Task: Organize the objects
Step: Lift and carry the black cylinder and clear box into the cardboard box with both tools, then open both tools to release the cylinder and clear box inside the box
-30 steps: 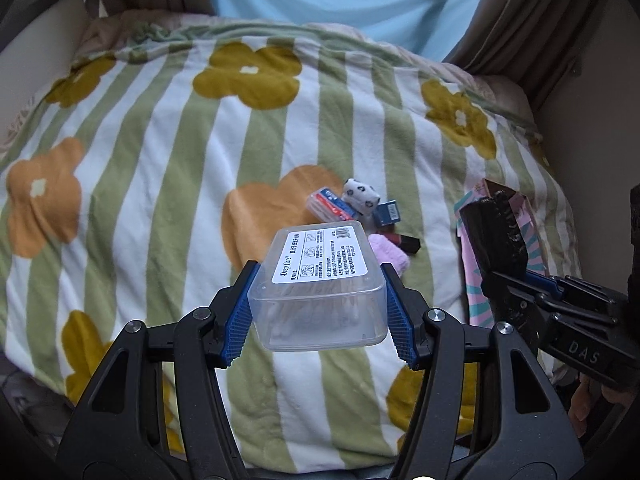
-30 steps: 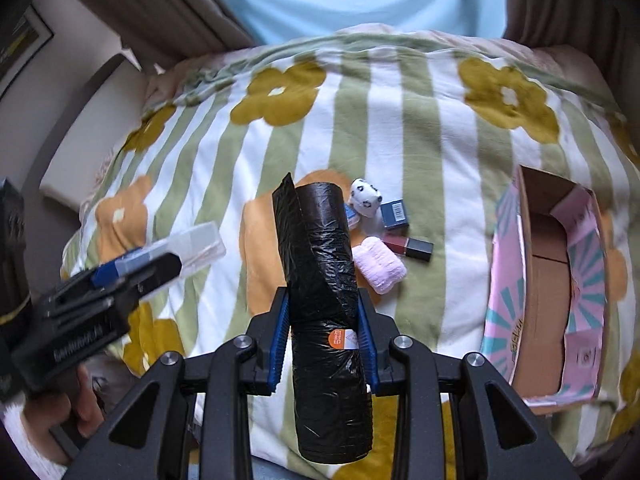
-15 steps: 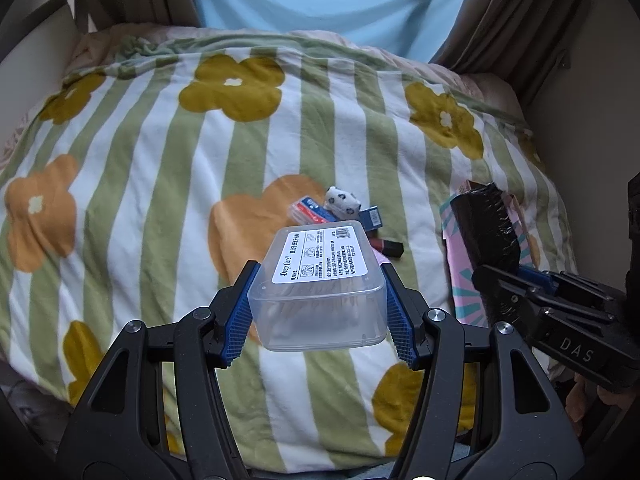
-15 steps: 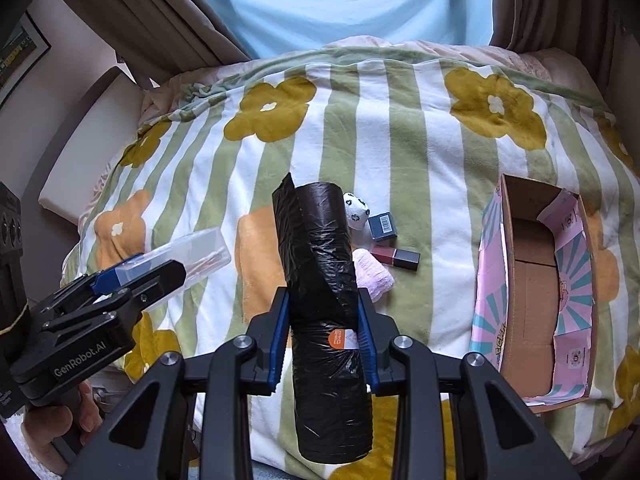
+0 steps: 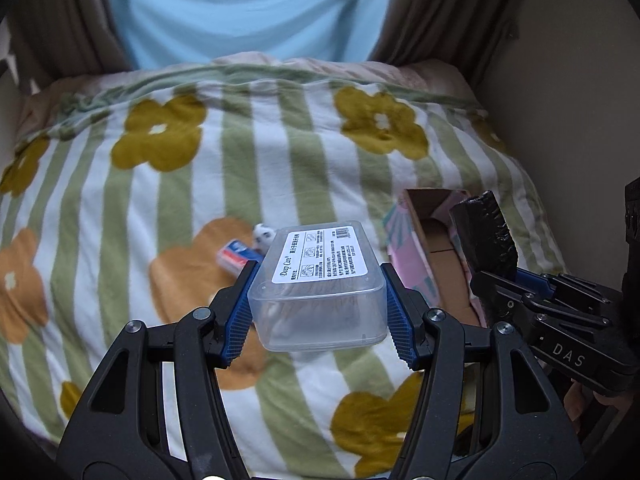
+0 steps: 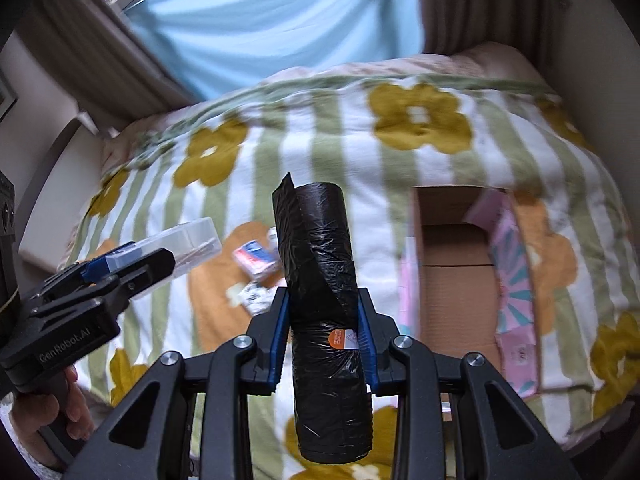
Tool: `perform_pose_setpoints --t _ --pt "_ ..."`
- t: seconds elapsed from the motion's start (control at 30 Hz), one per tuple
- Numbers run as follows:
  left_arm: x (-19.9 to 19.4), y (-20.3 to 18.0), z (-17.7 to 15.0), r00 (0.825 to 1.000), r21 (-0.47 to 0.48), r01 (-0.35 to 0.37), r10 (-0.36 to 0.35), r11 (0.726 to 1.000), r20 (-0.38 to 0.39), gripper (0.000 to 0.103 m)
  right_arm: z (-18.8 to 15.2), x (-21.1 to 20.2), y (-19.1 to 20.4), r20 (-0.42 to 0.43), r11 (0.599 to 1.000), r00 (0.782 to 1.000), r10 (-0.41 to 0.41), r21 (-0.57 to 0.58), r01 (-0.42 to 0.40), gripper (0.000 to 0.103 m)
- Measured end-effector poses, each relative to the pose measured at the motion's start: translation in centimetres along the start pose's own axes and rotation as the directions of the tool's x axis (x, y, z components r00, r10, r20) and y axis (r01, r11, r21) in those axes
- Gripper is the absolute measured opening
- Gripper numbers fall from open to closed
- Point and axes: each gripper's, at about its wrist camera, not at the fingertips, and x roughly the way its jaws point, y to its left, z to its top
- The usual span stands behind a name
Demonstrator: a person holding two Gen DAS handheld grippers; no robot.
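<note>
My left gripper (image 5: 320, 312) is shut on a clear plastic box (image 5: 320, 280) with a white label, held above the bed. My right gripper (image 6: 323, 332) is shut on a roll of black bin bags (image 6: 320, 280), also held in the air. The roll also shows at the right of the left wrist view (image 5: 486, 232), and the clear box at the left of the right wrist view (image 6: 188, 242). An open cardboard box (image 6: 456, 276) with pink patterned sides lies on the blanket to the right; it also shows in the left wrist view (image 5: 436, 240). It looks empty.
Small items lie mid-blanket: a red and blue packet (image 6: 256, 258), a black-and-white die (image 5: 264, 234) and other small pieces (image 6: 252, 296). The flowered striped blanket (image 5: 160, 200) covers the bed. Curtains (image 5: 248, 8) hang behind, a wall stands at right.
Both grippers have risen and shifted right with their loads. The cardboard box now sits more in front of the right gripper, and the small items look lower and further left.
</note>
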Motion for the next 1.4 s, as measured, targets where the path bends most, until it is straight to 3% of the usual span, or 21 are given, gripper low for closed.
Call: perform_pose_setpoints --t 0.17,0.4,0.7,1.1,1.3,1.37,1.4 --pt "2.5 -5.1 2.4 0.997 0.083 0.075 -0.074 0.994 -0.018 0.055 -0.2 -1.1 -4.9 0.009 0.995 0.998 -0.062 0.083 0.061 0.029" --pt "7.4 -13.9 5.7 0.980 0.204 0.196 -0.185 0.959 -0.073 0.055 -0.6 -1.6 -11.1 -0.004 0.976 0.990 -0.139 0.169 0.138 0.029" --pt "15.8 -22.3 7.9 0.958 0.324 0.271 -0.221 0.906 -0.183 0.055 -1.7 2.6 -16.7 -0.089 0.957 0.985 -0.146 0.241 0.164 0.029" --pt "29.1 -24.5 6.7 0.935 0.398 0.279 -0.153 0.874 -0.319 0.055 -3.5 13.0 -18.4 -0.207 0.965 0.973 -0.100 0.217 0.145 0.029" --pt "31.7 -24.2 6.3 0.928 0.417 0.281 -0.134 0.864 -0.348 0.055 -3.5 14.7 -18.6 -0.231 0.969 0.969 -0.092 0.202 0.140 0.029" --pt "31.7 -24.5 6.2 0.933 0.443 0.283 -0.138 0.851 -0.331 0.055 -3.5 14.8 -18.5 -0.232 0.969 0.965 -0.122 0.182 0.166 0.030" --pt "31.4 -24.8 6.2 0.942 0.472 0.275 -0.136 0.838 -0.307 0.056 -3.5 14.7 -18.4 -0.234 0.969 0.963 -0.132 0.172 0.175 0.037"
